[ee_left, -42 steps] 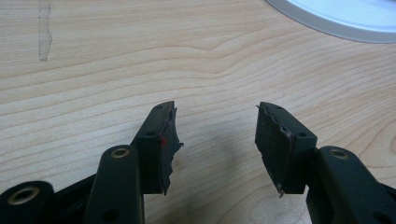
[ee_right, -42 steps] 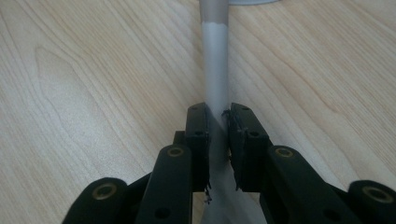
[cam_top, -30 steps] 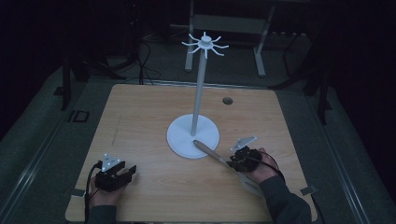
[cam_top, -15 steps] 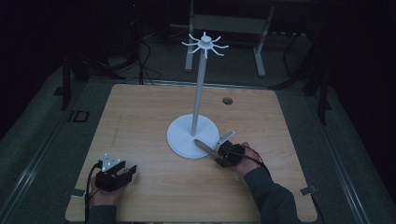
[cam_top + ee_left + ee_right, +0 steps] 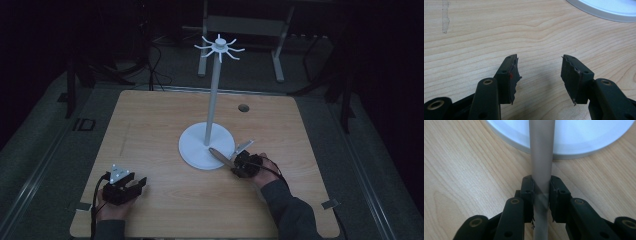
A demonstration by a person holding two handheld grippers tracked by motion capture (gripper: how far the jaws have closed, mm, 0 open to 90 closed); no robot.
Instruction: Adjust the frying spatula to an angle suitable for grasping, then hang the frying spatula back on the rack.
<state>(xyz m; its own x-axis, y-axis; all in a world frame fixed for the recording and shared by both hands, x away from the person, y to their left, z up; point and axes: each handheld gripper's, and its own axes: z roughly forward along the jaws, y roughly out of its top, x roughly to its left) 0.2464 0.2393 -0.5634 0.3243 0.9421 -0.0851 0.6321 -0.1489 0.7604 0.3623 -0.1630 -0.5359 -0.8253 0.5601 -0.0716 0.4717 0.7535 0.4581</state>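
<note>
The right gripper (image 5: 235,163) is clenched on a slim grey utensil handle (image 5: 541,170); its jaws have just been closing, with the handle between them. In the right gripper view the 2 black pads (image 5: 527,195) press the handle from both sides, and the handle runs straight up from between them and over the near rim of the round white base (image 5: 579,137) of a tall white stand. In the high view the handle (image 5: 218,156) lies slanted, its far end resting on the front edge of the base (image 5: 200,150) and its near end in the gripper just off the base's front right edge. What kind of utensil it is cannot be told, since its working end is hidden in the grip.

The stand's thin white pole (image 5: 214,95) rises upright from the middle of the base and ends in a ring of short white hooks (image 5: 219,47). The base sits a little right of centre on the pale wooden worktop (image 5: 150,125).

The left gripper (image 5: 131,184) is released: in the left gripper view its 2 jaws stand wide apart over bare wood, nothing between them, with the edge of the white base (image 5: 604,10) at the far upper right. In the high view it rests well apart from the base, towards the front left corner of the worktop, held in the person's left hand (image 5: 112,202).
</note>
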